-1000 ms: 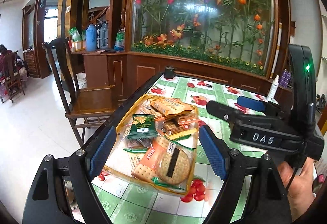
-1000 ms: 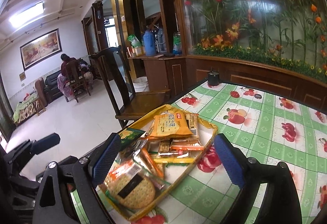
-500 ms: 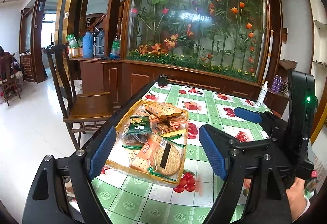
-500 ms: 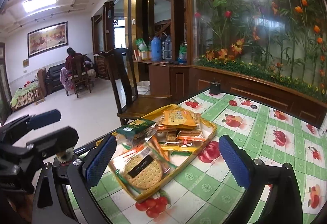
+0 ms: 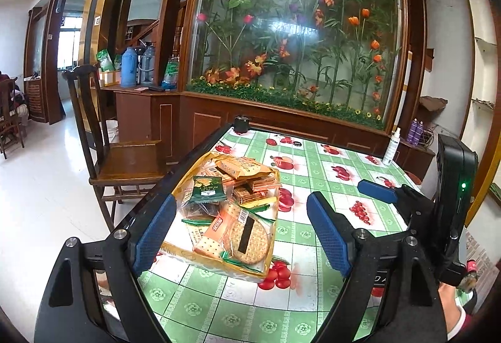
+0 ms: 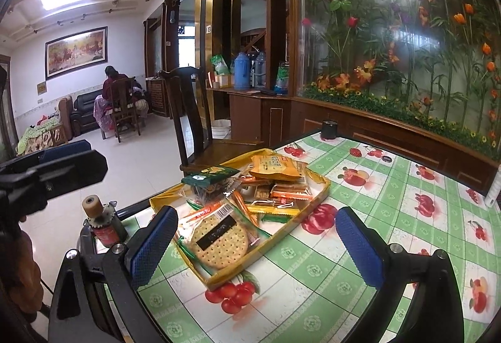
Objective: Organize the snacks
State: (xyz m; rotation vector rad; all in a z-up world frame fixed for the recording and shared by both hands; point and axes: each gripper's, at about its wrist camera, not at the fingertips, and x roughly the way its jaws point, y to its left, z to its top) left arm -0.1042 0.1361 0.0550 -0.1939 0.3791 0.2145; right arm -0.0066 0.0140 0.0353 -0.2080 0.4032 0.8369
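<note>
Bench with green checked, fruit-printed cloth, filling the lower half of both views; a wooden chair stands at its left edge. The yellow-rimmed tray lies on the bench toward its left edge, lower centre of each frame; its long axis runs from the near edge away toward the flower panel, tilting slightly right in the left wrist view and more strongly toward the upper right in the right wrist view. In it lie the snacks, heaped: round cracker pack at the near end, its dark label stripe roughly along the tray's axis, green packet at mid-left, orange packet at the far end. Compared with a second ago, the tray looks smaller and farther in both views, so both claws have drawn back from it; this suggests the loading is finished or a fresh approach is being set up. Left claw: jaws apart and opening, nothing between them. Right claw: jaws wide apart, empty, clear of the tray.
</note>
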